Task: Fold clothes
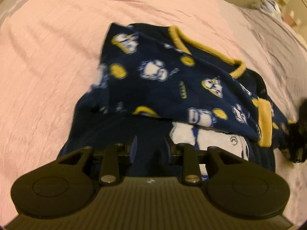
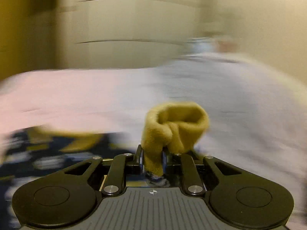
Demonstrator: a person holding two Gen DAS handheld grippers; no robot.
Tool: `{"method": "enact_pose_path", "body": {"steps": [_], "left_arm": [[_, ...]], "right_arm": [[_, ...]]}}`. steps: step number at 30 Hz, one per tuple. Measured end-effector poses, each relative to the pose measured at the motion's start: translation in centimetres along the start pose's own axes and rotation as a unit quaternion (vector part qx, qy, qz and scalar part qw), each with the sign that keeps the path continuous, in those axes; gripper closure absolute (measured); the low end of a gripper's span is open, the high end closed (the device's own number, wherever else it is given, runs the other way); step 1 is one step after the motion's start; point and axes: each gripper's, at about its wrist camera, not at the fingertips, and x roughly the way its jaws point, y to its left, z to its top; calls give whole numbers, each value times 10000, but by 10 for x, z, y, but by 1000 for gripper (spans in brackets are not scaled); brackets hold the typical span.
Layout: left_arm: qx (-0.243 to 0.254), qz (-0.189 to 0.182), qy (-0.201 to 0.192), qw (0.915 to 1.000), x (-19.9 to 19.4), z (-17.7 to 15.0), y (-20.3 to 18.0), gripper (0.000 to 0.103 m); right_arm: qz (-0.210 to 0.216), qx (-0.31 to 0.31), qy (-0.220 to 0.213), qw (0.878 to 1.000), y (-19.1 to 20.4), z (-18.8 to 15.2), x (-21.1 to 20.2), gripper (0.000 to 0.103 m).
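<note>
A navy fleece top (image 1: 163, 72) with white and yellow cartoon prints lies partly folded on the bed. It has a mustard neckline trim (image 1: 201, 48) and a mustard cuff (image 1: 265, 122). My left gripper (image 1: 151, 149) points down at the near edge, its jaws narrow with dark navy cloth pinched between them. A large white print (image 1: 211, 136) shows just right of it. In the right wrist view, my right gripper (image 2: 153, 161) is shut on a bunched mustard cuff (image 2: 176, 122), raised above the bed. The rest of the top (image 2: 48, 153) is a blur at lower left.
The bed has a pink cover (image 1: 48, 57) that turns greyish on the right side (image 2: 230, 105). A dark blurred shape (image 1: 295, 134) sits at the right edge of the top. A blue-and-white object (image 1: 270, 5) lies at the far right, and pale cupboard fronts (image 2: 134, 28) stand behind.
</note>
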Motion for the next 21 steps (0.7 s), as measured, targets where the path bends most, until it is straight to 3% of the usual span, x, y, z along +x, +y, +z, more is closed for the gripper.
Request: {"method": "enact_pose_path", "body": {"steps": [1,3,6,9,12,16,19,20,21], "left_arm": [[-138,-53,34,9999,-1,-2,7,78],[-294,-173,72,9994,-3,-5,14,76],[-524,-372,131,9978,-4,-8,23,70],[-720,-801,213,9940,4,-9,20,69],[-1026,-1373,342,9846,19,-5,8,64],[-1543,-2107,541,9638,51,2,-14,58],[-1733,-2177,609,9586,74,5,-26,55],[-1735,-2186,612,9583,78,5,-29,57],[-1668,-2226,627,9585,81,6,-33,67]], "right_arm": [[442,-147,302,9985,29,-4,7,58],[1110,-613,913,9877,85,-19,22,32],[1309,-1317,1366,9731,125,-52,21,32],[994,-1090,1732,9738,105,-72,22,32],[353,-635,2060,9758,61,-79,27,32],[-553,304,2303,9711,-5,-75,24,32],[-892,989,2338,9631,-48,-76,19,32],[-972,1145,2316,9611,-56,-77,17,32],[-1032,1253,2307,9594,-63,-78,16,32]]}}
